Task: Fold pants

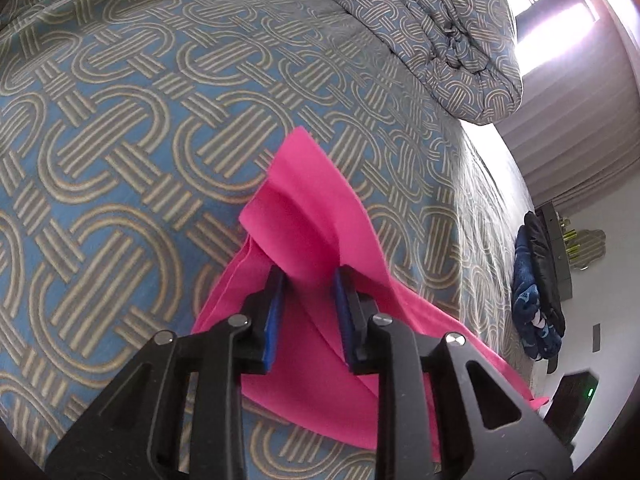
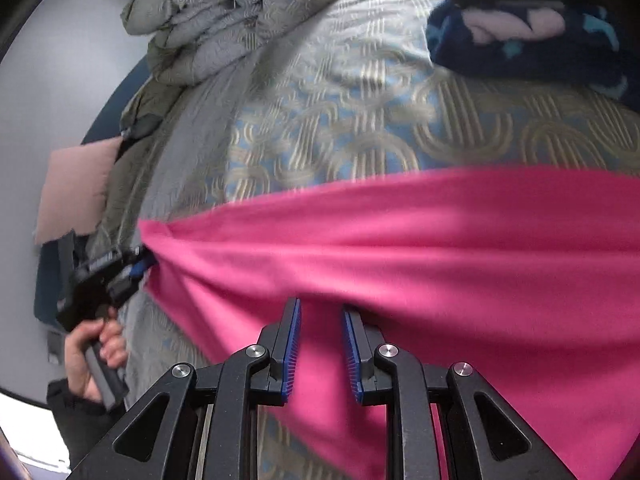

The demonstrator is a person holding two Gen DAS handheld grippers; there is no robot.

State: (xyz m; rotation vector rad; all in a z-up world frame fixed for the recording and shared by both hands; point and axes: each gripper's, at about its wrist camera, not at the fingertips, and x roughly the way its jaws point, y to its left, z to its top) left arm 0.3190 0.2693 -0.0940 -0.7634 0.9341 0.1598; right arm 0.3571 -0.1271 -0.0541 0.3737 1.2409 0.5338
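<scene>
The bright pink pants [image 1: 308,216] hang stretched above a bed with a blue and tan patterned cover [image 1: 120,128]. My left gripper [image 1: 309,276] is shut on a bunched fold of the pink cloth, which fans out ahead of its blue pads. It also shows in the right wrist view [image 2: 138,266], pinching the cloth's left corner. My right gripper [image 2: 320,308] is shut on the near edge of the pants [image 2: 440,248], which spread wide to the right. The cloth is pulled taut between both grippers.
A rolled duvet in the same pattern [image 1: 448,32] [image 2: 224,12] lies at the head of the bed. A dark blue fleece bundle [image 2: 528,36] [image 1: 536,288] sits at the bed's far side. A person's hand [image 2: 96,356] holds the left gripper's handle. Window and curtains [image 1: 580,112] stand beyond.
</scene>
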